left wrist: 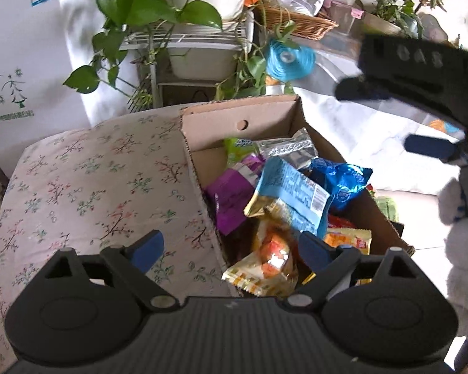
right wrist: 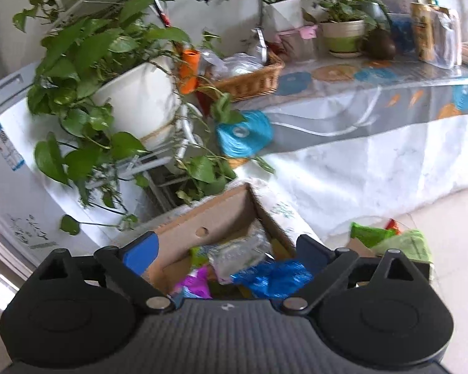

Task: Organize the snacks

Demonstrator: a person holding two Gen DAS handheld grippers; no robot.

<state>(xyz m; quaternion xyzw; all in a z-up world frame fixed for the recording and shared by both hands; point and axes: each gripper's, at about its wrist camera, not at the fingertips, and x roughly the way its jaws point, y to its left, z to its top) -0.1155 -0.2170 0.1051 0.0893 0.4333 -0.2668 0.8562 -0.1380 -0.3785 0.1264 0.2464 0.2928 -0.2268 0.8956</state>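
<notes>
An open cardboard box (left wrist: 199,168) stands on a floral cushion and holds several snack packets: a light blue one (left wrist: 291,194), a dark blue foil one (left wrist: 343,184), a purple one (left wrist: 231,199), a silver one (left wrist: 288,149) and a yellow-orange one (left wrist: 270,263). My left gripper (left wrist: 231,249) is open and empty, just above the box's near end. My right gripper (right wrist: 226,254) is open and empty above the box (right wrist: 221,218); in the left wrist view it hangs at the upper right (left wrist: 399,115). Green packets (right wrist: 390,240) lie on the floor to the right.
The floral cushion (left wrist: 87,187) spreads left of the box. Potted plants on a white rack (left wrist: 187,40) stand behind. A cloth-covered table (right wrist: 374,118) with a wicker basket (right wrist: 249,79) and pots is behind on the right. A plush toy (left wrist: 465,237) is at the right edge.
</notes>
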